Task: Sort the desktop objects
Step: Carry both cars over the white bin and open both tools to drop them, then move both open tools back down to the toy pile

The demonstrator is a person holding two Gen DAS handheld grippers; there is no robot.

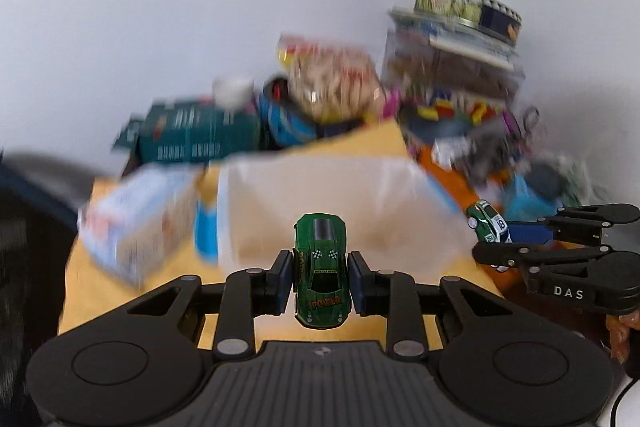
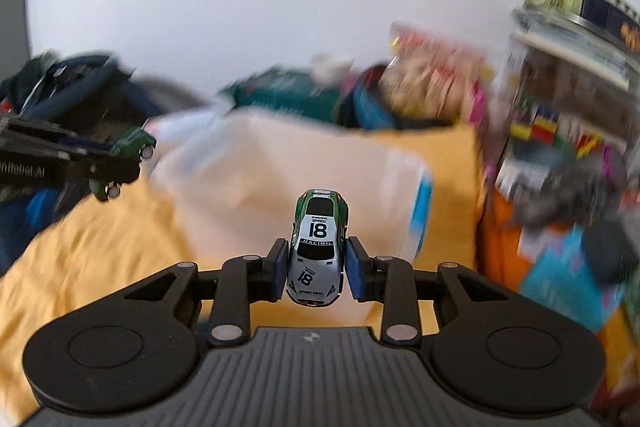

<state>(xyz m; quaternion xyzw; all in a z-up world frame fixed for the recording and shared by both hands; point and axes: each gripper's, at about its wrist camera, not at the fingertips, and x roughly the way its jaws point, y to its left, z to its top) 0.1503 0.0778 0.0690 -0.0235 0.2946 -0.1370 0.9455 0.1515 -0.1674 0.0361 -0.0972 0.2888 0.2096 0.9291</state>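
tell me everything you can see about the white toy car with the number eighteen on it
The white toy car is a small glossy racer, white body with green rear sides, dark windows, "18", "RACING" and "SPEED KING" lettering. It is clamped by its sides between the right gripper pads, lifted off the yellow cloth, before a translucent bin.

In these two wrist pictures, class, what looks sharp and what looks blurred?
Left wrist view: green toy car and left gripper sharp, clutter behind smeared. Right wrist view: white number 18 car and right gripper sharp, translucent bin and background streaked.
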